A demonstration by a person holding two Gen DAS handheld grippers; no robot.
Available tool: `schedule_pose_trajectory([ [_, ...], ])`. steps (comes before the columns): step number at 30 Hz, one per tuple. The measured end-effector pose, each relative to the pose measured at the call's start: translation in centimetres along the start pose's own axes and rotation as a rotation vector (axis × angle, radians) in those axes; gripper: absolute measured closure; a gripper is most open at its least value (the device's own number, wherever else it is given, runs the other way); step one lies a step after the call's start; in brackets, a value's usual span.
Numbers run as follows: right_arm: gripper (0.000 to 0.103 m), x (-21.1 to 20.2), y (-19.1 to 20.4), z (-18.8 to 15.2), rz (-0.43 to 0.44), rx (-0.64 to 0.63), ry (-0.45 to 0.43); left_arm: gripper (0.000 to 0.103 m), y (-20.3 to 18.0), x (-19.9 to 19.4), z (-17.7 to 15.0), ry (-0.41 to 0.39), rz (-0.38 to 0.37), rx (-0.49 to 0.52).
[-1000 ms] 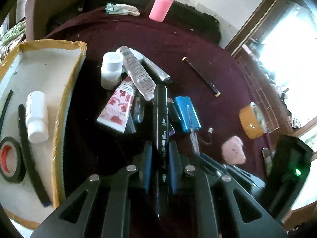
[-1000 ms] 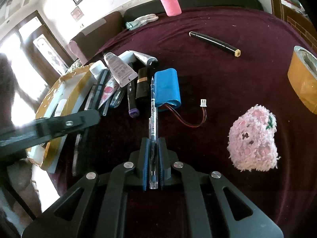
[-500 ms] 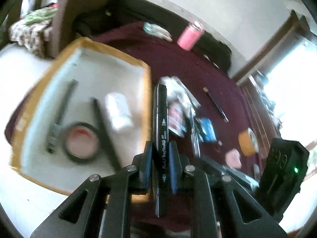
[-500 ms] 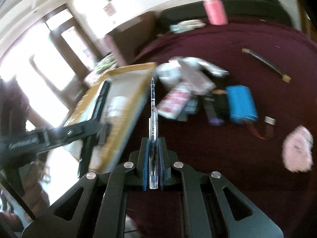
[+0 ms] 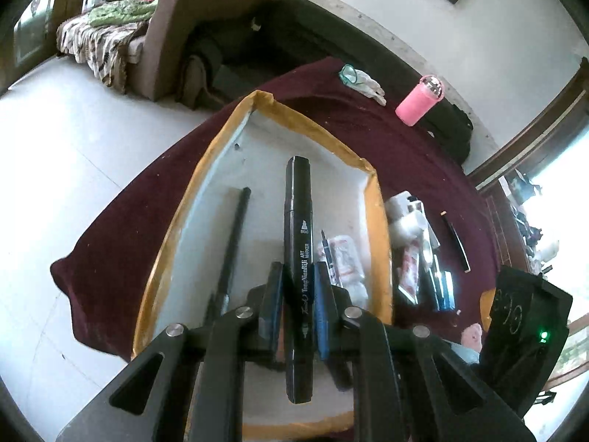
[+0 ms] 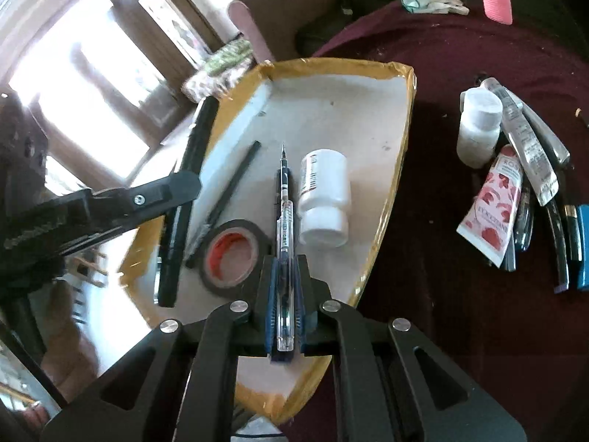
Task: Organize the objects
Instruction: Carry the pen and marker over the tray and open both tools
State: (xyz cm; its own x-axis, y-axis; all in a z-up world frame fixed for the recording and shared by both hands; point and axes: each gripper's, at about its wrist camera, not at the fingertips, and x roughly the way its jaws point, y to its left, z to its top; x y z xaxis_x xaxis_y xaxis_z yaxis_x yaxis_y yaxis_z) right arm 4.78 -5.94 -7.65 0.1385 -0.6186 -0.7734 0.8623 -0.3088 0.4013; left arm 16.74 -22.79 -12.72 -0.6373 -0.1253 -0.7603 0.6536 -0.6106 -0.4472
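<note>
Here, the left gripper (image 5: 298, 287) jaws clamp a black marker (image 5: 297, 221) and the right gripper (image 6: 283, 294) jaws clamp a clear pen (image 6: 283, 217), both over a tray (image 6: 390, 199). Inside lie a white bottle (image 6: 324, 191), tape roll (image 6: 232, 254) and black stick (image 6: 228, 191). Tubes (image 6: 493, 206) crowd the desk (image 6: 441, 294) beside it, partly overlapping.

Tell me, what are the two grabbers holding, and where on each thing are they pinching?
The left gripper pinches a black art marker around its lower middle. The right gripper pinches a clear pen near its back end.

matt black plastic marker (image 5: 297, 243), clear glossy plastic pen (image 6: 284, 221), cardboard tray (image 6: 390, 199) edged in shiny tape, soft maroon cloth (image 6: 460, 313).
</note>
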Motion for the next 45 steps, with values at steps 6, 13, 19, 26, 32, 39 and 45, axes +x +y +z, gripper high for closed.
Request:
schedule_pose_trajectory([
  [6, 0.096, 1.0, 0.3, 1.0, -0.091, -0.012, 0.001, 0.090, 0.6, 1.8, 2.1, 0.045, 0.013, 0.031],
  [13, 0.096, 1.5, 1.2, 1.2, -0.151, -0.053, -0.004, 0.090, 0.2, 4.3, 3.8, 0.111, 0.073, 0.116],
  [19, 0.096, 2.4, 2.7, 1.5, -0.223, -0.117, -0.010, 0.090, -0.3, 6.2, 4.8, 0.169, 0.140, 0.174],
  [26, 0.096, 2.3, 2.9, 1.4, -0.251, -0.134, -0.004, 0.090, -1.2, 7.8, 4.7, 0.214, 0.210, 0.239],
  [32, 0.096, 2.6, 2.9, 1.2, -0.250, -0.138, 0.005, 0.090, -1.0, 7.7, 4.5, 0.219, 0.207, 0.231],
  [39, 0.096, 2.1, 2.3, 1.2, -0.186, -0.107, -0.012, 0.080, -0.3, 5.1, 3.9, 0.186, 0.127, 0.168],
  [45, 0.052, -0.9, 1.7, 0.8, -0.096, -0.060, -0.112, 0.067, -1.2, 0.8, 1.2, 0.061, 0.077, 0.131],
])
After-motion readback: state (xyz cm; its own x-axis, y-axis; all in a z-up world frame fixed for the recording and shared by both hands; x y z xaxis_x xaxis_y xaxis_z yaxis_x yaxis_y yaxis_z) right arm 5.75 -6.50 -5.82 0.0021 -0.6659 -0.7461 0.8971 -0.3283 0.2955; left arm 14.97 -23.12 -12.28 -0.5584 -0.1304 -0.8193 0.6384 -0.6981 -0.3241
